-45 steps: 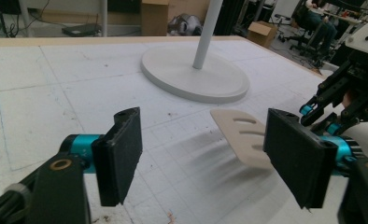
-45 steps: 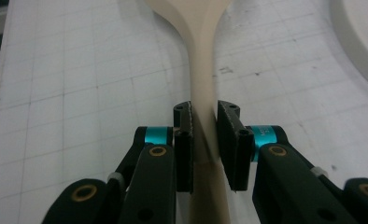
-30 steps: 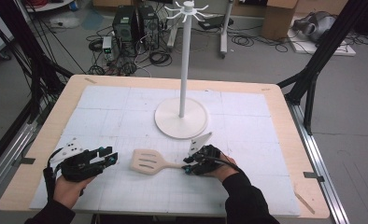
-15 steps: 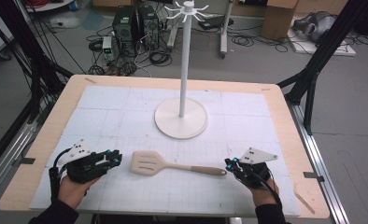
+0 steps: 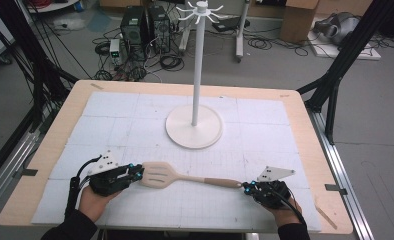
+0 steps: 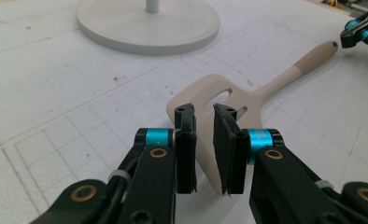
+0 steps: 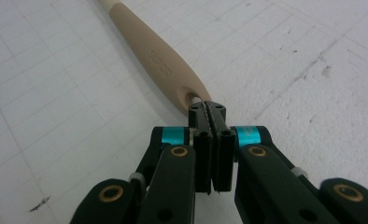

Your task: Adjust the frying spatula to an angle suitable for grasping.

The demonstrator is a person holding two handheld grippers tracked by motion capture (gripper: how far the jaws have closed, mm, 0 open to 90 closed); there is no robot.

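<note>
My right gripper is pressed closed just off the spatula handle's end; my left gripper, nearly closed (nothing clamped), noses its blade.

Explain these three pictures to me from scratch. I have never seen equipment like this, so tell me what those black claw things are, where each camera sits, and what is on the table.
No robot arm is at work: a person holds a hand tool with two black jaws in each hand. The wide picture comes from a camera fixed above the table. There the left gripper is at the left, the right gripper at the right. The two close pictures come from cameras riding on each tool, looking along its jaws.

On the white gridded mat lies a beige slotted spatula. Behind it stands a white pole stand with hooks on top.

The left gripper's jaws stand slightly apart at the spatula's blade, pressing on nothing. The right gripper's jaws are shut together just at the handle's end, holding nothing.
</note>
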